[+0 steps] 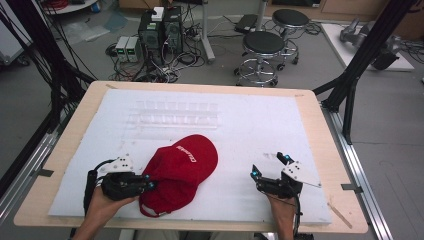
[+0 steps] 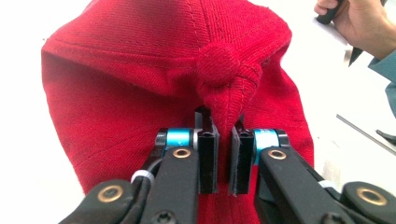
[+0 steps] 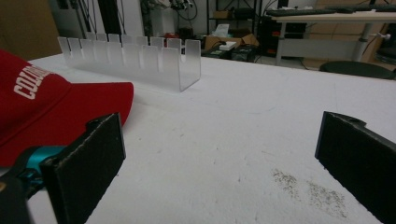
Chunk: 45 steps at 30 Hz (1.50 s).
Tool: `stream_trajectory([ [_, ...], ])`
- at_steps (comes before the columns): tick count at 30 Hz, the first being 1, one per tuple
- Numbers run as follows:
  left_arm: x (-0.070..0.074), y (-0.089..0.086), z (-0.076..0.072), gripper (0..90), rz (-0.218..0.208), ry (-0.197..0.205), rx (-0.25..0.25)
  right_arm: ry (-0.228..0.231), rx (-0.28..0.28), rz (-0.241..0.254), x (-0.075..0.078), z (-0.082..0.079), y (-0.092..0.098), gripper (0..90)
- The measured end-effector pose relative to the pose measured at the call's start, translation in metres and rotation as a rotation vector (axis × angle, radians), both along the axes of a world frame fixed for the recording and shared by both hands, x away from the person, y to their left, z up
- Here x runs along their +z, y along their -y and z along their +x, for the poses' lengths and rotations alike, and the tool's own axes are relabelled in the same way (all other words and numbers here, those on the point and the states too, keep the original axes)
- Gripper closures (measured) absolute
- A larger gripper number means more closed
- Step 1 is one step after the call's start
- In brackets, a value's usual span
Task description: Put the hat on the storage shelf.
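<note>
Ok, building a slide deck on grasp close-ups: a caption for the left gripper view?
Left tongs pinch a fold of the red cap just below its crown button.

Red twill cloth cap [image 2: 140,84], frosted clear plastic rack [image 3: 135,63], matt white board [image 1: 260,130].

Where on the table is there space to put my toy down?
Bare patches: right of the cap up to the right gripper, and right of the clear rack. It is crowded at the near left, where the left gripper pinches the cap.
</note>
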<state>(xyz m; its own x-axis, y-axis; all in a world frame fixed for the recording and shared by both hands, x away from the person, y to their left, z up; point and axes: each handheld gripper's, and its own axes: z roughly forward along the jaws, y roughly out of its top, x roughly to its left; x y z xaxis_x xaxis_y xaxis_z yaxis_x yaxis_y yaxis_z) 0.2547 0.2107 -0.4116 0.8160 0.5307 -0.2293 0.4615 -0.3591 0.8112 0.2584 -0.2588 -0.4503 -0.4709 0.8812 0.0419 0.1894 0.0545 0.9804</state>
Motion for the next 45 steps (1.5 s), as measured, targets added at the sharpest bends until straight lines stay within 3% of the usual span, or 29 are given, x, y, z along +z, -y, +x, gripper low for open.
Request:
stream_trajectory([
  [8, 0.009, -0.003, 0.004, 85.6, 0.015, 0.015, -0.03, 0.0, 0.013, -0.006, 0.0, 0.0, 0.0, 0.4],
  [17, 0.027, -0.006, 0.009, 85.5, 0.028, 0.047, -0.053, -0.035, 0.031, -0.016, 0.001, 0.005, 0.0, 0.5],
  [23, 0.041, -0.004, 0.015, 85.5, 0.059, 0.072, -0.084, -0.036, 0.093, -0.033, 0.005, 0.006, -0.002, 0.8],
  [30, 0.06, -0.002, 0.024, 85.5, 0.064, 0.097, -0.117, -0.041, 0.181, -0.059, 0.025, 0.008, -0.009, 0.8],
  [33, 0.071, -0.002, 0.029, 85.5, 0.064, 0.112, -0.128, -0.033, 0.234, -0.067, 0.039, 0.011, -0.019, 0.8],
  [45, 0.112, 0.001, 0.045, 85.5, 0.086, 0.187, -0.195, -0.018, 0.384, -0.057, 0.062, 0.021, -0.053, 0.8],
])
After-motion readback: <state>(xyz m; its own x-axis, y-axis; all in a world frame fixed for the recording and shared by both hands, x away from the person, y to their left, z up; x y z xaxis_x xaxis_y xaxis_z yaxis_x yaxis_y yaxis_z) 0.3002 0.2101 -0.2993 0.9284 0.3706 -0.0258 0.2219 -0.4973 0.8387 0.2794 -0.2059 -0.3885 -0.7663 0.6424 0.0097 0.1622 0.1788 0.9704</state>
